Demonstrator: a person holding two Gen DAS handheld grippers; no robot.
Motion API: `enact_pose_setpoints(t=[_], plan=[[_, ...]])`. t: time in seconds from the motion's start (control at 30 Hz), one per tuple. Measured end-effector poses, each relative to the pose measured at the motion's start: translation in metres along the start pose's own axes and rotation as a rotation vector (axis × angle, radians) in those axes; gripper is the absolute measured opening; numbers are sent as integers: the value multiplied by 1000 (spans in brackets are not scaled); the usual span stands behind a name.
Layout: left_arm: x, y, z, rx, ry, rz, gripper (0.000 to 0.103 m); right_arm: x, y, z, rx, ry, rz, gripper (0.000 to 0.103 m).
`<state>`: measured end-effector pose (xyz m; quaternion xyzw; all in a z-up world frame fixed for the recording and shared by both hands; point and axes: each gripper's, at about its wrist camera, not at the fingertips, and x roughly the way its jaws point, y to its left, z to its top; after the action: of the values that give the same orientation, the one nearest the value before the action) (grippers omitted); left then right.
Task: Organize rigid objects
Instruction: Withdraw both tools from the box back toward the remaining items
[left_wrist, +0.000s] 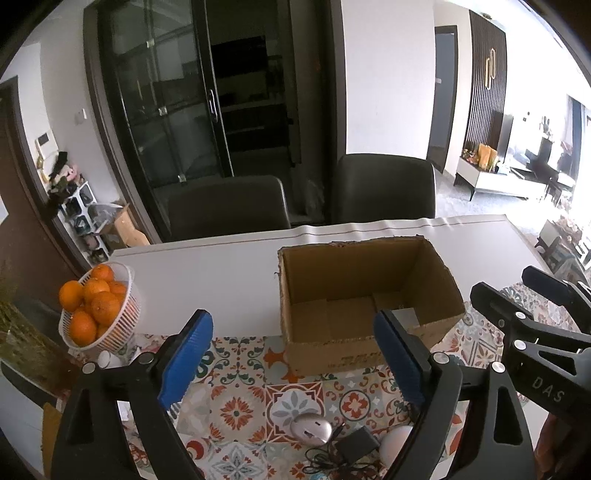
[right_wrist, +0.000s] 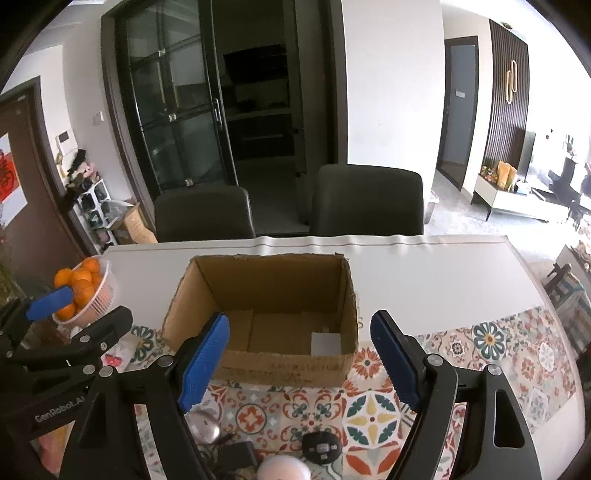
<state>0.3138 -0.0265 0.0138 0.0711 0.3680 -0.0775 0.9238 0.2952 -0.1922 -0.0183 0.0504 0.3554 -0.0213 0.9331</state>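
Nearest to you, both tools stand with jaws apart and nothing between the blue pads: the left hand-held gripper and, to its right, the right hand-held gripper. Below them, on the patterned tile-print cloth covering the near part of the surface, lie the task's small rigid objects: a silver computer mouse, just beside it a black power adapter with its coiled cable, a white rounded object cut off by the frame edge, and a black round device with small buttons. Farther on, an open cardboard box sits upright, straddling the cloth's far edge; only a white card shows on its floor. To your left, near the surface's corner, a white basket holds oranges. Beyond the far edge stand two dark chairs, then a dark glass-doored cabinet.
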Motion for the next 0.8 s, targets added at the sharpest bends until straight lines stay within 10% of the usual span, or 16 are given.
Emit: enact_pose_setpoints(t=[0.8], plan=[[29, 5, -69, -56, 189, -24, 91, 26, 0, -57, -24, 193, -9, 81]])
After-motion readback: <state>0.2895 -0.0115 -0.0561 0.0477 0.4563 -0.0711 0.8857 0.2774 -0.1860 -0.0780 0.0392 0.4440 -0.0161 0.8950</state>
